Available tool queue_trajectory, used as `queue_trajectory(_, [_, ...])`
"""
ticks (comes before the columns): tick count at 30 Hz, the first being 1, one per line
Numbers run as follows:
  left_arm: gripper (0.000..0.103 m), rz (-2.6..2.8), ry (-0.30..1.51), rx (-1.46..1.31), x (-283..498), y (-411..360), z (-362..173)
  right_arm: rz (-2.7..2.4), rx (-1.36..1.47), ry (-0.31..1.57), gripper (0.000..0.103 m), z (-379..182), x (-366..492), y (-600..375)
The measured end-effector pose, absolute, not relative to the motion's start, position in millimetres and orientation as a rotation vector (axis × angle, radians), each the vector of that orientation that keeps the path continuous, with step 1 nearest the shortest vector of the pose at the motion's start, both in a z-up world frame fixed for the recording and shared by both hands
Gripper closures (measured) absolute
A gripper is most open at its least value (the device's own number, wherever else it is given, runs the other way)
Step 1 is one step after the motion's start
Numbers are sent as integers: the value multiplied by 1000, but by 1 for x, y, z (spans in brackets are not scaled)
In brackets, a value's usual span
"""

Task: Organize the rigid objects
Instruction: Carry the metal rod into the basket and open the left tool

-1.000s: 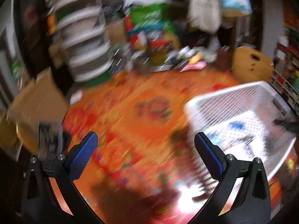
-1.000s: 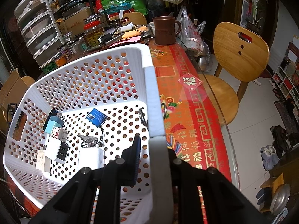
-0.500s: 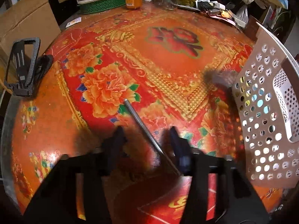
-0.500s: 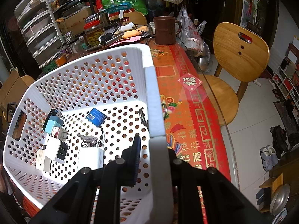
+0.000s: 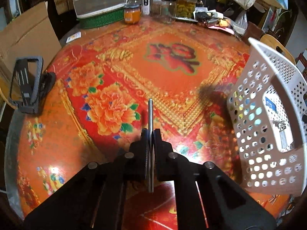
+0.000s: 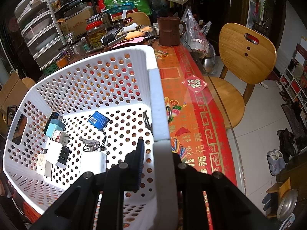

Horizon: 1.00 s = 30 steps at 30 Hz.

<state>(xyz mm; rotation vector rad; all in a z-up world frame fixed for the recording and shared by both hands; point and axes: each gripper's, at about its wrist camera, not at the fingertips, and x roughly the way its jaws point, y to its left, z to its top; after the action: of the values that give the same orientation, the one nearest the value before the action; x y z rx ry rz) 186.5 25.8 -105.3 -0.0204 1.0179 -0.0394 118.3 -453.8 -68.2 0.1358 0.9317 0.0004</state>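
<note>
Left gripper [image 5: 151, 134]: pinching the thin metal rod [image 5: 150, 113], left of the white basket [image 5: 255, 48].
Right gripper [image 6: 156, 149]: clamping the basket's rim.
Risk: the smooth, narrowly held rod may be pivoting or slipping out when lifted.

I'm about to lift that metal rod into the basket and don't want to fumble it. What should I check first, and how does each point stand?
1. Left tongs shut on the metal rod: ok.
2. Rod gripped centrally: cannot tell.
3. Right tongs clamp the basket wall: ok.
4. Free space on the basket floor: ok.
5. Table between rod and basket free of obstacles: ok.
</note>
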Motion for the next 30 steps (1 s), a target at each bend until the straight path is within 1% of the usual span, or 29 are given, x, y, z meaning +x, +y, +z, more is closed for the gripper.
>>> queue_trajectory(8, [98,-20,955,-9,185,34,-64,2,136,931,88,-68,118,-453])
queue_trajectory(14, [98,-28,893,31,183,25,-24,1,136,931,88,-68,119,-453])
queue_trajectory(22, [98,-77,815,108,181,-18,28,1,136,931,88,-68,118,-453])
queue_trajectory(30, [98,-174,757,223,175,-91,58,3,134,933,88,-69,119,-453])
